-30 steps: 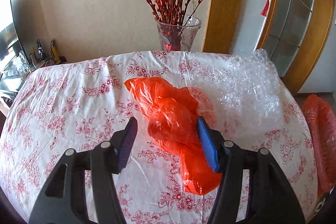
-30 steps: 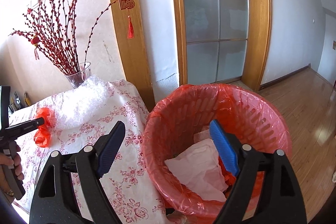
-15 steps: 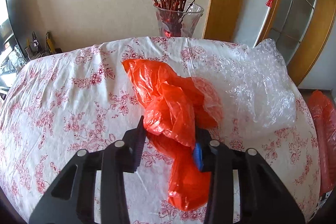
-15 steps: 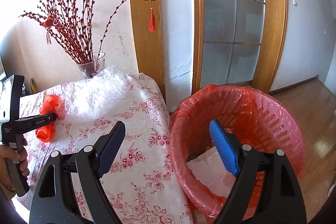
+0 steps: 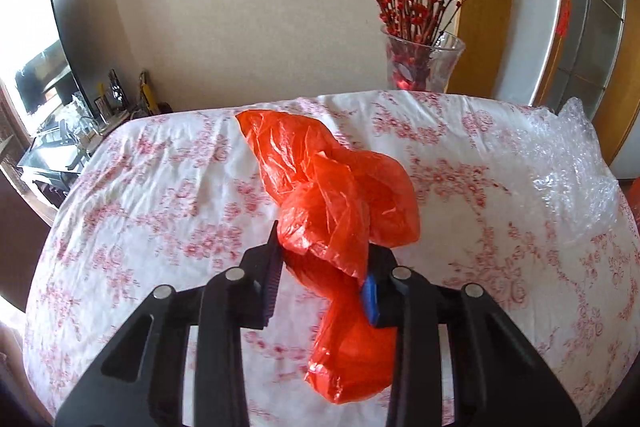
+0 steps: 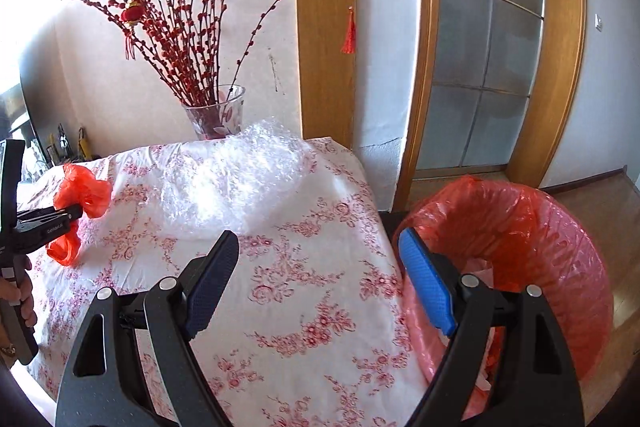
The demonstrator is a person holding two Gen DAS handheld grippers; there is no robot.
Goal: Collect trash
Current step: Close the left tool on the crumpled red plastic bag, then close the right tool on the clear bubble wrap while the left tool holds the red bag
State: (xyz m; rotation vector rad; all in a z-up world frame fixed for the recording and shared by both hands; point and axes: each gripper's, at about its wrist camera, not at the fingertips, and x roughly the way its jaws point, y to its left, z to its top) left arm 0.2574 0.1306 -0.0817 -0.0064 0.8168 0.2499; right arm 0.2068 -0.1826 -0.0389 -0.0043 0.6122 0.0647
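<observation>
My left gripper point(image 5: 322, 277) is shut on a crumpled orange plastic bag point(image 5: 340, 203) and holds it just above the floral tablecloth point(image 5: 160, 195). The bag also shows in the right wrist view point(image 6: 82, 193), pinched in the left gripper point(image 6: 74, 215) at the far left. A sheet of clear bubble wrap point(image 6: 248, 179) lies on the table's far right part; it also shows in the left wrist view point(image 5: 568, 163). My right gripper point(image 6: 316, 279) is open and empty over the table's right edge, next to the red bin point(image 6: 560, 243) lined with a red bag.
A glass vase point(image 5: 420, 63) of red berry branches stands at the table's back edge, also in the right wrist view point(image 6: 216, 111). The bin holds white paper trash point(image 6: 484, 371). A wooden door frame point(image 6: 560, 47) and wood floor lie right. A TV point(image 5: 36, 67) is at left.
My left gripper closed on the orange bag and lifted it. My right gripper swung left from over the bin to the table's edge, still open.
</observation>
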